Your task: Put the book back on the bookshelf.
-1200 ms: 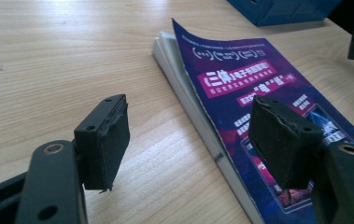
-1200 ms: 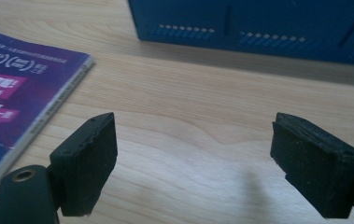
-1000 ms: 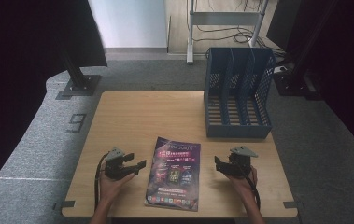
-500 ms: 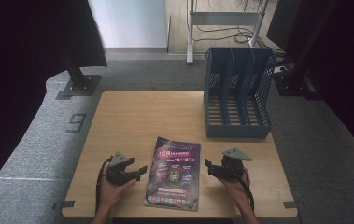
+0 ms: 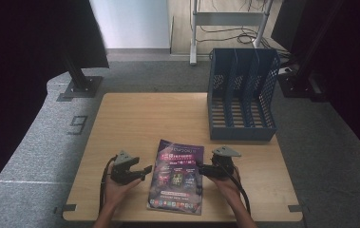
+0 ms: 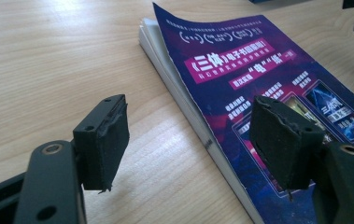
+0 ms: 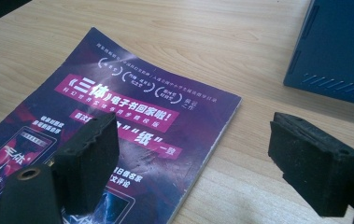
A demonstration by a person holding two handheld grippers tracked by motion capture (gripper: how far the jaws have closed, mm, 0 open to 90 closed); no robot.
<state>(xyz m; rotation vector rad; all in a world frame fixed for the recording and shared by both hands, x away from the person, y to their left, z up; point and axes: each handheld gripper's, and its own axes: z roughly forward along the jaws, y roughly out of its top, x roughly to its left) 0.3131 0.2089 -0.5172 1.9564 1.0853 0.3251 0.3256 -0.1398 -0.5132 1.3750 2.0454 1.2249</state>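
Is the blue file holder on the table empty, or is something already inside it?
It looks empty. In the high view the file holder stands upright at the table's far right, and the slatted floor shows bare in all three slots. The magazine lies flat outside it.

A thick, purple-covered paperback magazine [image 5: 176, 176] with white and magenta Chinese lettering lies flat and closed at the table's 6 o'clock edge, its top tilted slightly toward 1 o'clock. A blue perforated plastic three-slot file rack [image 5: 242, 95] stands upright at 2 o'clock, well apart.

Overhead view faces forward; both low gripper views share the magazine [image 5: 176, 175].
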